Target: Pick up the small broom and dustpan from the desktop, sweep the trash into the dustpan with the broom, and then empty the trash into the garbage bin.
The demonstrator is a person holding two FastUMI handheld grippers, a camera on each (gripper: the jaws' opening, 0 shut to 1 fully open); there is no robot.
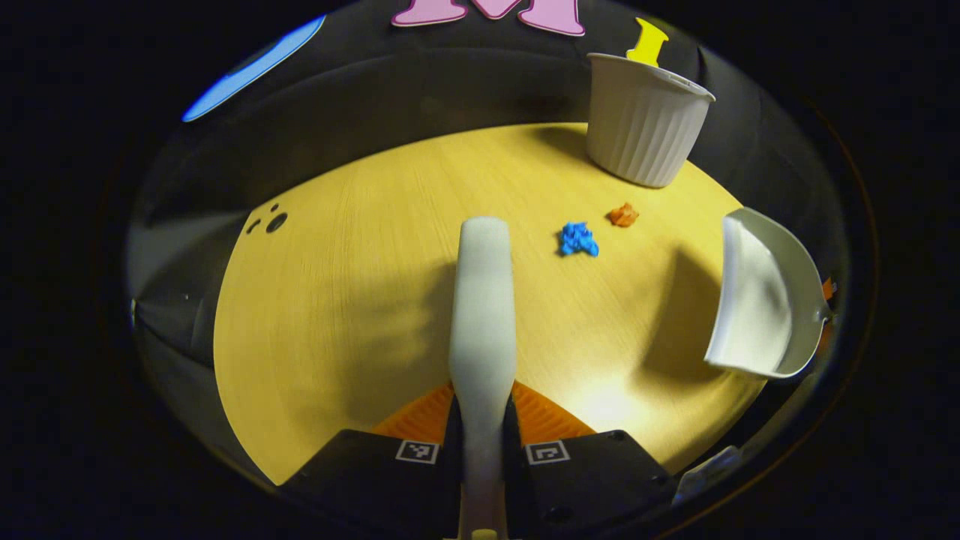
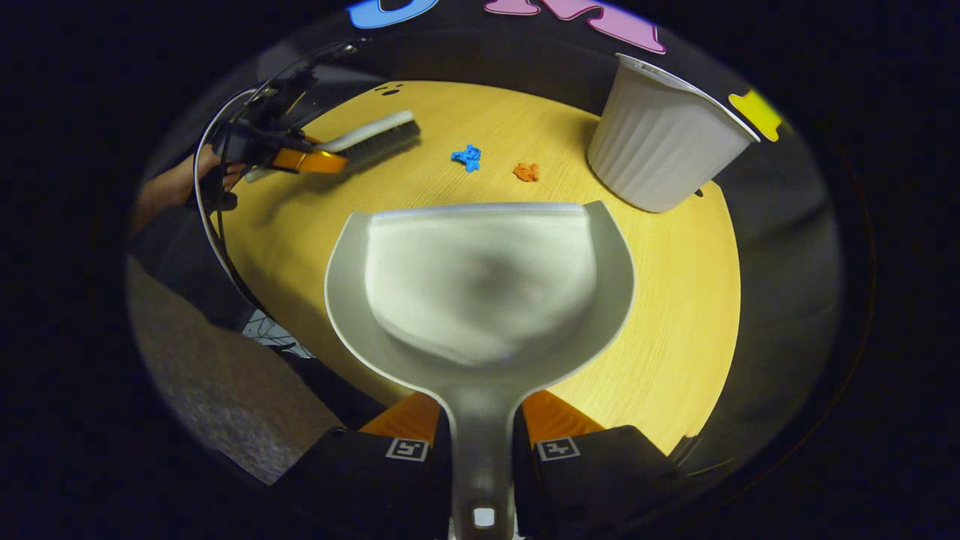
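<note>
My left gripper (image 1: 484, 420) is shut on the handle of the small white broom (image 1: 484, 300), which points forward above the round yellow table (image 1: 337, 300). In the right gripper view the broom (image 2: 371, 139) shows dark bristles, held by the left gripper (image 2: 300, 160) at the far left. My right gripper (image 2: 481, 427) is shut on the handle of the white dustpan (image 2: 480, 285), held above the table with its mouth toward the trash. The dustpan (image 1: 761, 296) hangs at the right in the left gripper view. A blue scrap (image 1: 578, 240) and an orange scrap (image 1: 622, 215) lie between the tools and the bin.
A white ribbed garbage bin (image 1: 645, 120) stands on the table's far right side; in the right gripper view the bin (image 2: 660, 142) is right of the scraps. A hand (image 2: 176, 184) and a cable show at the left. Grey floor (image 2: 217, 390) lies below the table edge.
</note>
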